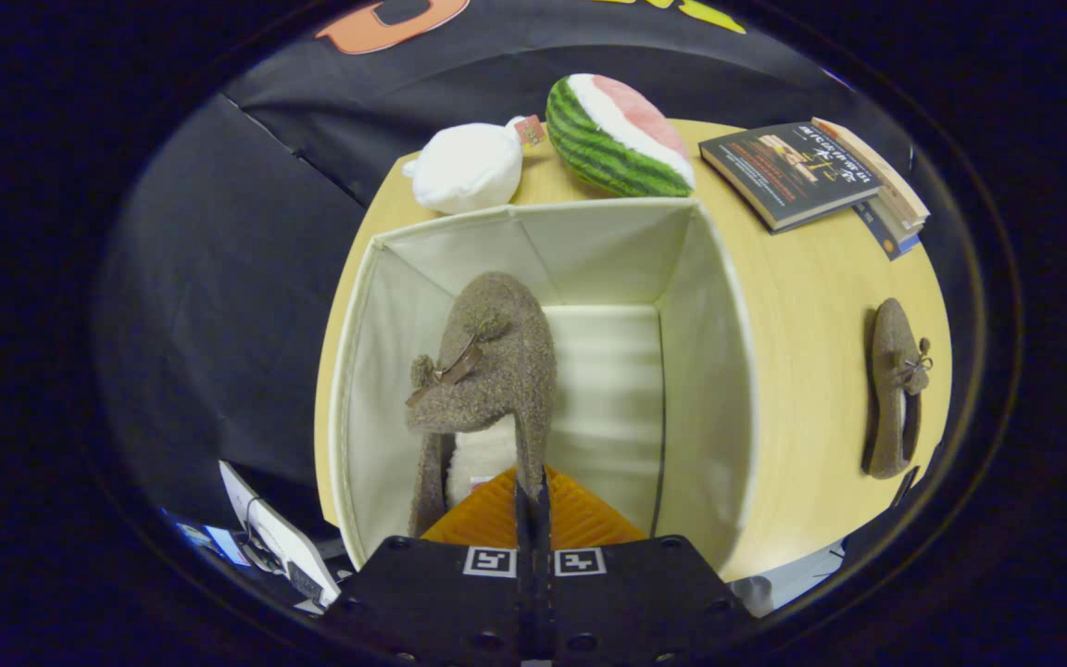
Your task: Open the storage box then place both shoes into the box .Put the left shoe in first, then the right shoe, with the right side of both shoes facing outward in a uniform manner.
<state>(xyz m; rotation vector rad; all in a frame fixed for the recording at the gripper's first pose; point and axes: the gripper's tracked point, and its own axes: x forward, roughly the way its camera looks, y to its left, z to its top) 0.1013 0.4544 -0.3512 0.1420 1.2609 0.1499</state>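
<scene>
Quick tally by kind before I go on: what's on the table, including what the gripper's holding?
Shoes: 2, one held by the gripper over the box, one on the table
Box: 1
Plush toys: 2, white, watermelon
Books: 2, stacked
Total: 7

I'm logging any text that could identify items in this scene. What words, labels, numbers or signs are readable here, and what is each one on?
None reads clearly.
Top book cover: printed title and lines, too small and blurred to read.
Lower books in the stack: nothing legible.
Red tag on the white plush toy: too small to read.
Gripper, shut on the brown shoe over the storage box: two square black-and-white markers, patterns, not words.
</scene>
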